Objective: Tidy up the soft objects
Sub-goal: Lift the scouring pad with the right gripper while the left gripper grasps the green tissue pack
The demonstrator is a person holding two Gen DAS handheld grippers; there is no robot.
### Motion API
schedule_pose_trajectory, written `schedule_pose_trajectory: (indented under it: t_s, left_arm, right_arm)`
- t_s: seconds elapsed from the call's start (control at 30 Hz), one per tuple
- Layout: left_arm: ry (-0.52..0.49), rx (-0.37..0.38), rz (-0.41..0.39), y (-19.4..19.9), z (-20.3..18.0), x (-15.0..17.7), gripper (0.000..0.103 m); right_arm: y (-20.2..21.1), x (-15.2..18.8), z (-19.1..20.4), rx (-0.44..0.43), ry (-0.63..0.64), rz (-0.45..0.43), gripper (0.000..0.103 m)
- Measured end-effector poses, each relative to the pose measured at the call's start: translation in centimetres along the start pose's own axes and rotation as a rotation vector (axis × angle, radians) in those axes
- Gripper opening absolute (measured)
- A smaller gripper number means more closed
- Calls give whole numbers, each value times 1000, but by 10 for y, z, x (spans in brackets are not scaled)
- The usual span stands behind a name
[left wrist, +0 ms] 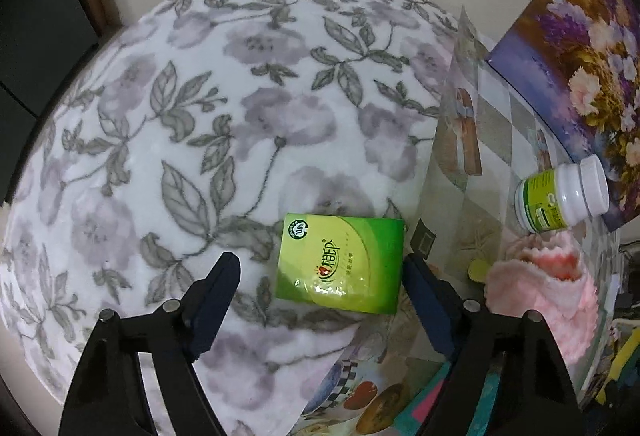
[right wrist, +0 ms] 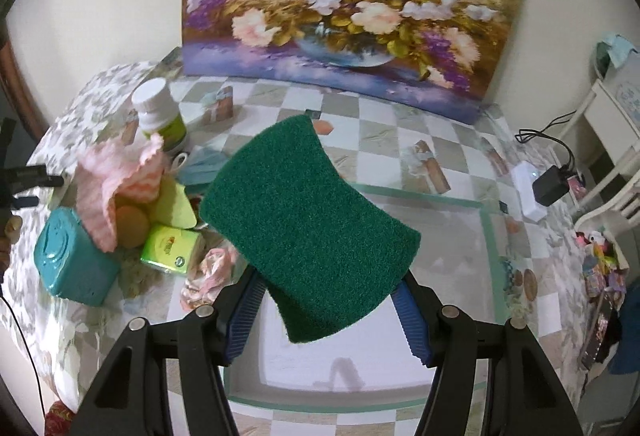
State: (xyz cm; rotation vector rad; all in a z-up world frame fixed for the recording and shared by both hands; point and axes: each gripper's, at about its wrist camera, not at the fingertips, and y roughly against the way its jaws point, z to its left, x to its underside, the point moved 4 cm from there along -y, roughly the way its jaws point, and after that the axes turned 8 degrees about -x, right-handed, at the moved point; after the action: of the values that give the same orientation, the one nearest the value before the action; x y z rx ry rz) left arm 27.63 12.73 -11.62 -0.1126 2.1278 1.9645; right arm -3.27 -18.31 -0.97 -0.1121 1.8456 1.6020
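The right gripper (right wrist: 328,300) pinches a light, floppy green scouring pad (right wrist: 308,232) by its near edge, well right of the teal box (right wrist: 72,260), while the left gripper (left wrist: 320,276) gapes wide around the green tissue pack (left wrist: 340,262).

Floral painting (right wrist: 352,8): propped upright against the wall, far ahead of the jaws. White-capped bottle with green label (right wrist: 158,114): standing ahead and left of the jaws in the right wrist view; ahead and right of them in the left wrist view (left wrist: 564,198). Checked tablecloth (right wrist: 400,132): spread beneath and ahead of the jaws. Teal box (right wrist: 72,260): left of the jaws. Black adapter with cable (right wrist: 551,185): far right, beside a white block, possibly a charger (right wrist: 527,192).
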Motion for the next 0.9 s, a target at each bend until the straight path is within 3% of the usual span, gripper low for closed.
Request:
schedule_pose_trajectory:
  t_s: [0.03, 0.07, 0.43, 0.73, 0.9]
  left_arm:
    - [2, 3, 5, -2, 0, 0, 78]
    - [4, 8, 10, -3, 0, 0, 66]
    - [36, -52, -23, 17, 6, 10, 65]
    - [49, -150, -168, 113, -2, 18, 65]
    - [51, -97, -272, 175, -28, 38, 65]
  right_arm:
    - [1, 0, -1, 0, -2, -1, 66]
    - [1, 0, -1, 1, -2, -1, 66]
    - [-1, 0, 0, -12, -10, -4, 66]
    - [12, -1, -11, -31, -44, -23, 66]
    - [29, -4, -27, -10, -73, -60, 66]
